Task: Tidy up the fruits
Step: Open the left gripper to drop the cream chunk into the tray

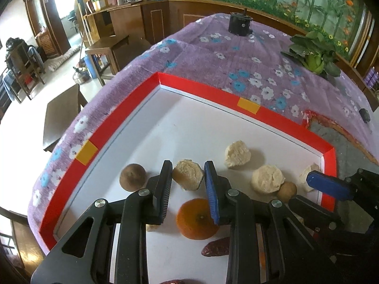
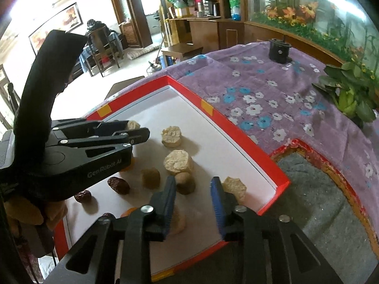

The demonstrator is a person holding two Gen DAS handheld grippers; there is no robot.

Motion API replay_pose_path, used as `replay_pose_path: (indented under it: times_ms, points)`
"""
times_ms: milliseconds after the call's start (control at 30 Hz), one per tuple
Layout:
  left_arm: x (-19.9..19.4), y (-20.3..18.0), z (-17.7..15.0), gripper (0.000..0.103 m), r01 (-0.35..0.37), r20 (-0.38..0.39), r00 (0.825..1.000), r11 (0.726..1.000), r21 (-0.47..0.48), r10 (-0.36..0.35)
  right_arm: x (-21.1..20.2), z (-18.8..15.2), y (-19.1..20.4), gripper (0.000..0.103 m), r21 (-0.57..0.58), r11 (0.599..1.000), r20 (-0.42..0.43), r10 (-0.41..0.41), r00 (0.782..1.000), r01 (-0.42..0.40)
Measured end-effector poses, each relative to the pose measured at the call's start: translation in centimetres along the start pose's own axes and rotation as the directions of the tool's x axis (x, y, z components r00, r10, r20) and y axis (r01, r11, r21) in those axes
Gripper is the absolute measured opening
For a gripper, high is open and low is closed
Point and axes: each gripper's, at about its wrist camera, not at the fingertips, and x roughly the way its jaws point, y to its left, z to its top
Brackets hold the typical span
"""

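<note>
Both grippers' jaws apart; orange (image 1: pixel 197 219) below left gripper (image 1: pixel 187 177), pale chunks (image 2: pixel 178 161) crowding the tray (image 2: pixel 236 127).

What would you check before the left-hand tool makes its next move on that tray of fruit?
1. Left gripper open: ok, its fingers are spread apart.
2. Something lined up to grab: ok, a pale chunk sits between the fingers.
3. Fingers touching the chunk: cannot tell.
4. Right gripper out of the way: ok, it is open and empty over the tray's right end.
5. Orange clear of the fingers: cannot tell; it lies just beneath them.
6. Red-rimmed tray flat on the cloth: ok.
</note>
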Motion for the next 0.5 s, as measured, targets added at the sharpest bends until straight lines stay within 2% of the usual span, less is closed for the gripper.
replay_pose_path:
  times_ms: [33,100,133,167,300,500]
  points:
    - [0.0,0.0,-0.1,0.03,-0.003,0.002,1.0,1.0,0.003,0.003,-0.2,-0.2,-0.1,0.031,0.008,1.0,0.004,0.005,1.0,-0.005]
    - [-0.3,-0.1,-0.2,0.043,-0.014,0.013,1.0,1.0,0.001,0.014,-0.5,-0.4,0.0,0.031,0.014,1.0,0.013,-0.001,1.0,0.001]
    - [-0.5,-0.1,-0.3,0.056,-0.02,0.023,1.0,1.0,-0.002,0.02,-0.8,-0.5,0.1,0.031,0.015,1.0,0.02,-0.006,1.0,0.005]
    - [-0.7,-0.1,-0.4,0.062,-0.025,0.036,0.999,1.0,-0.005,0.025,-1.1,-0.7,0.3,0.031,0.016,1.0,0.029,-0.009,1.0,0.008]
    - [-2.3,-0.5,-1.4,0.063,-0.067,0.08,0.994,0.998,-0.007,0.068,-2.3,-1.7,0.9,0.033,0.028,0.999,0.065,-0.031,0.997,0.029]
    - [-5.1,-1.2,-3.3,0.063,-0.09,0.15,0.984,0.996,-0.01,0.091,-5.2,-3.8,2.0,0.043,0.058,0.996,0.164,-0.082,0.983,0.073]
